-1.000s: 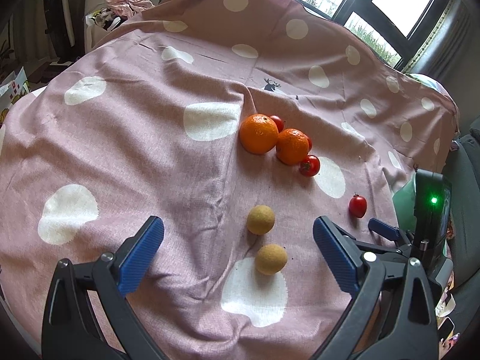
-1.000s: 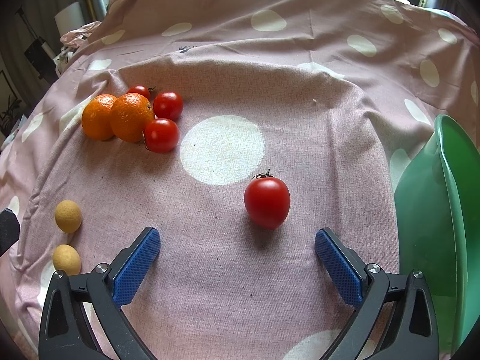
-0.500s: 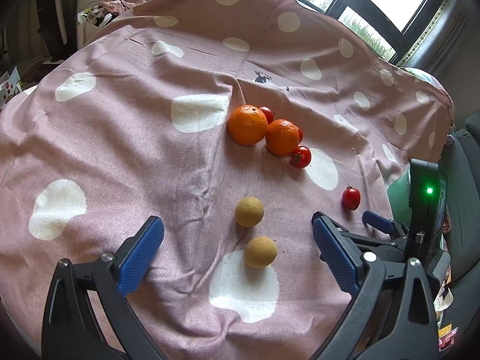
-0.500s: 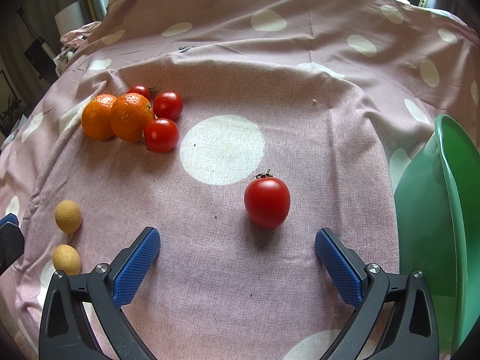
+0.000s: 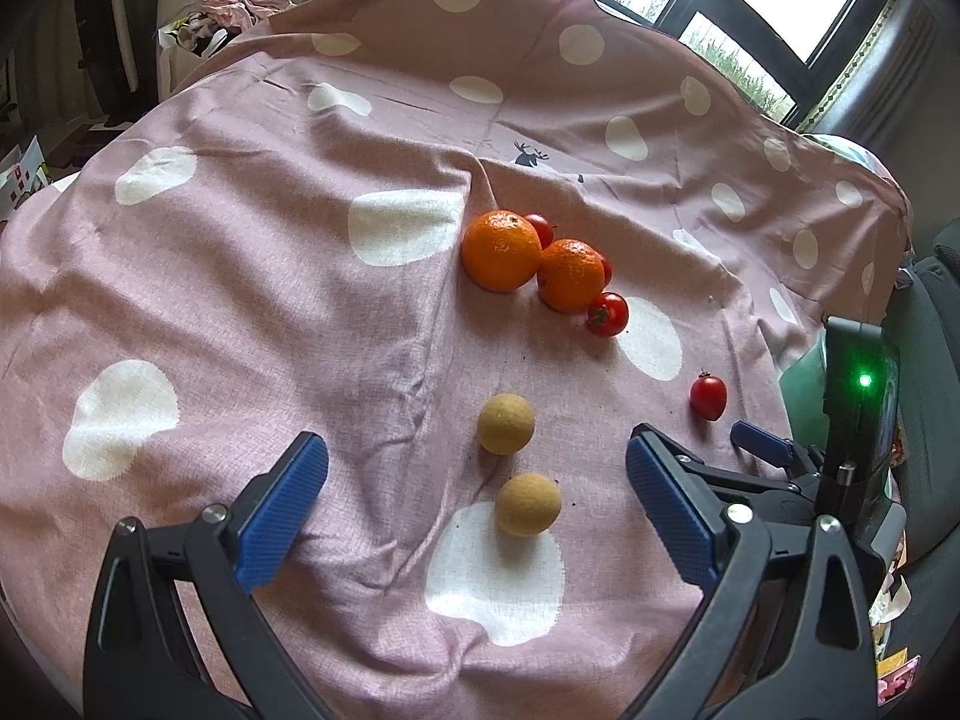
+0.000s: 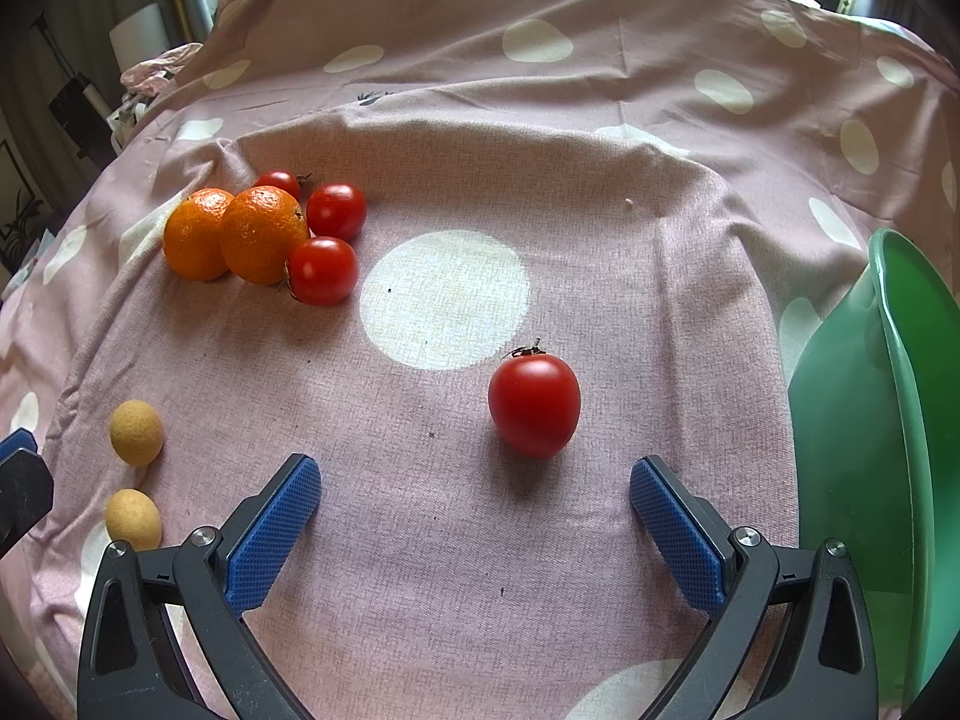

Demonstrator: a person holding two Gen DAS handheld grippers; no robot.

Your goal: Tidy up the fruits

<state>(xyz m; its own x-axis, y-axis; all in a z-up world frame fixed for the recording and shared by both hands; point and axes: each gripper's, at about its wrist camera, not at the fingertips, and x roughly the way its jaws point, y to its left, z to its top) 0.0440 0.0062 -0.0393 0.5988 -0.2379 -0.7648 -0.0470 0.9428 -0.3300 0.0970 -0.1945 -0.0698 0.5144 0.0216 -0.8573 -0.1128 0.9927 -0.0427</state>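
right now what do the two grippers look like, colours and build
Both match: the left gripper and right gripper have black plastic frames with triangular cutouts, silver rivets and blue cross-hatched pads. Seen from the left wrist, the right gripper's black body shows a green light.

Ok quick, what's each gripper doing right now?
Left gripper: open, empty, near the tan fruits.
Right gripper: open, empty, lone tomato just ahead.

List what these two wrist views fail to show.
- Green bowl: inside and far rim cut off by the right wrist view's edge; in the left wrist view the right tongs body hides most of it.
- Two cherry tomatoes: mostly behind the oranges in the left wrist view.
- Left tongs: only a sliver at the right wrist view's left edge.
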